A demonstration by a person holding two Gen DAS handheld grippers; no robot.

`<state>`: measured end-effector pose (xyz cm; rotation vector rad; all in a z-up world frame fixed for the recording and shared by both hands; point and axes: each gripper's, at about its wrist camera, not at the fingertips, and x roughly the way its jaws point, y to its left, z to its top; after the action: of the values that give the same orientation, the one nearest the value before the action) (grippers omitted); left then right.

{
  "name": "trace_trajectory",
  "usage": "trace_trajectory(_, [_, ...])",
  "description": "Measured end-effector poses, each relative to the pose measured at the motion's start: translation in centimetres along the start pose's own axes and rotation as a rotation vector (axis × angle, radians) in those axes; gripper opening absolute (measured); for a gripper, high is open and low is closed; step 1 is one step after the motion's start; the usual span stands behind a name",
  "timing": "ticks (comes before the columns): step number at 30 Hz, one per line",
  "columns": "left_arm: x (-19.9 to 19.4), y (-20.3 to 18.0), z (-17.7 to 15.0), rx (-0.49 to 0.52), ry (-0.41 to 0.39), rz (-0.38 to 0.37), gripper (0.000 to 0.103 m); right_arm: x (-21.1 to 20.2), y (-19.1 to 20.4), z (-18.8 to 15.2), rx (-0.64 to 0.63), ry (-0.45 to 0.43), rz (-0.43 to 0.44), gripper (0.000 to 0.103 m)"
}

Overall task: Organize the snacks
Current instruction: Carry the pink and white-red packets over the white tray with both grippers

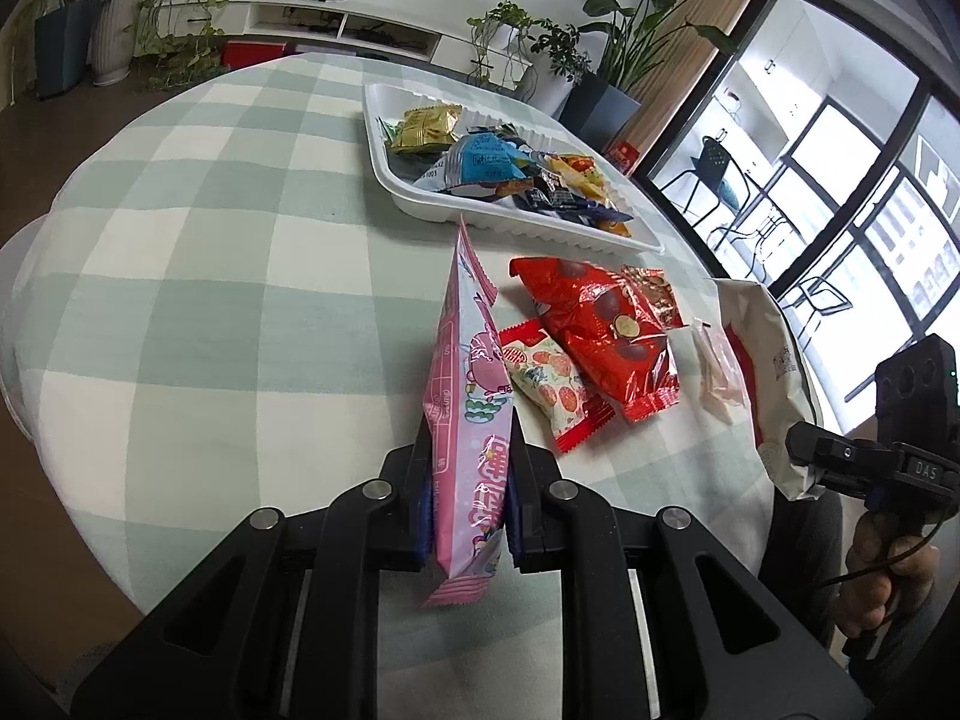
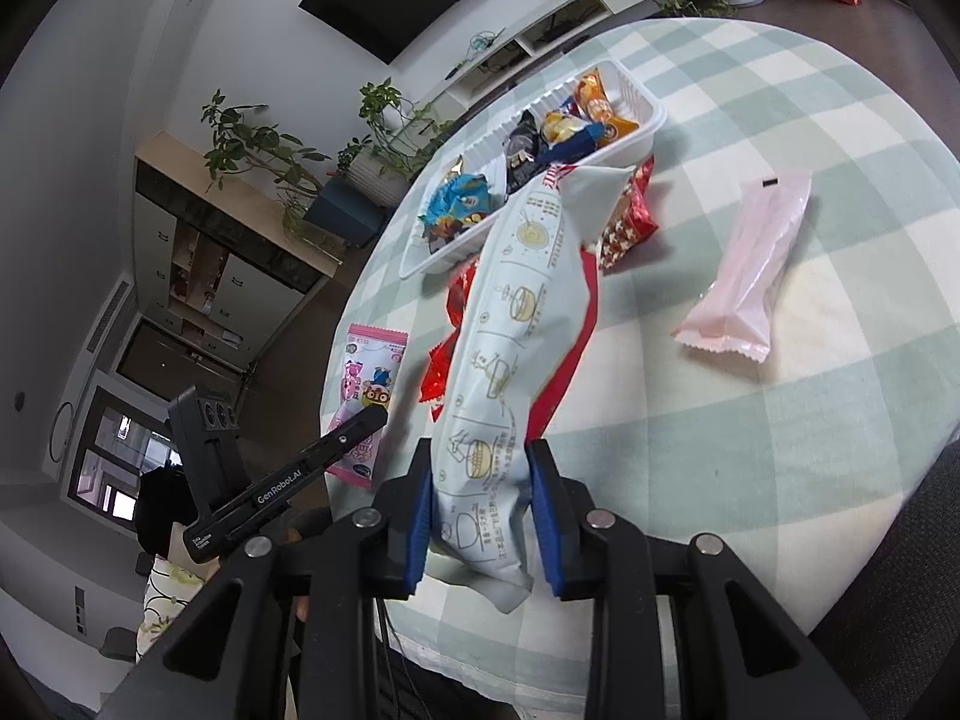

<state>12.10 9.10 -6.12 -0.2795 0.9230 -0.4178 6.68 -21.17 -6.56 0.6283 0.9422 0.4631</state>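
Jaws of the left gripper (image 1: 469,480) are being held clenched on a pink snack packet (image 1: 471,420), which is being gripped edge-on between the blue pads and is being kept raised over the near part of the checked tablecloth (image 1: 210,300). Jaws of the right gripper (image 2: 483,516) are being pressed against a long white noodle packet (image 2: 510,348), grasped near its lower end; the packet is being held tilted away from the camera, above the table.

A white plastic tray (image 1: 384,168) is being seen at the far side of the table, with several small wrapped snacks lying in it, among them a gold packet (image 1: 429,129) and a blue-and-white packet (image 1: 480,165). Between the tray and the grippers, a red packet with dark round sweets printed on it (image 1: 600,324) is lying partly over a smaller red-edged packet with a fruit pattern (image 1: 552,387). Just right of these, a pale pink translucent packet (image 2: 744,270) is lying flat on the cloth, apart from the others. A hand (image 1: 882,582) is being seen at the right edge of the left wrist view, wrapped around the right gripper's handle.
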Motion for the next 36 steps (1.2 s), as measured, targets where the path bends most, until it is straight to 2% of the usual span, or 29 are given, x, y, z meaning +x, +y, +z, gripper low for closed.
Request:
trace_trajectory(4, [-0.9, -0.3, 1.9, 0.001, -0.035, -0.02, 0.016, -1.4, 0.0, 1.6, -0.032, -0.04, -0.015, 0.032])
trace_trajectory(9, [-1.6, -0.9, 6.1, 0.029, -0.085, -0.029, 0.016, -3.5, 0.0, 5.2, -0.082, -0.113, -0.054, 0.032])
trace_trajectory(14, [-0.9, -2.8, 12.0, 0.094, -0.119, -0.034, 0.016, -4.3, 1.3, 9.9, -0.188, -0.167, -0.107, 0.032])
trace_trajectory(18, [1.3, -4.5, 16.8, 0.134, -0.117, -0.041, 0.016, -2.7, 2.7, 13.6, -0.285, -0.166, -0.147, 0.032])
trace_trajectory(24, [7.5, -5.6, 21.5, 0.132, -0.038, -0.037, 0.016, 2.7, 4.0, 18.0, -0.416, -0.056, -0.199, 0.032])
trace_trajectory(30, [12.7, -4.9, 22.4, 0.115, 0.014, -0.004, 0.016, 8.6, 3.9, 20.2, -0.485, 0.073, -0.245, 0.032])
trace_trajectory(36, [15.6, -4.2, 21.9, 0.122, 0.046, 0.014, 0.016, 12.6, 3.0, 20.5, -0.496, 0.16, -0.284, 0.032])
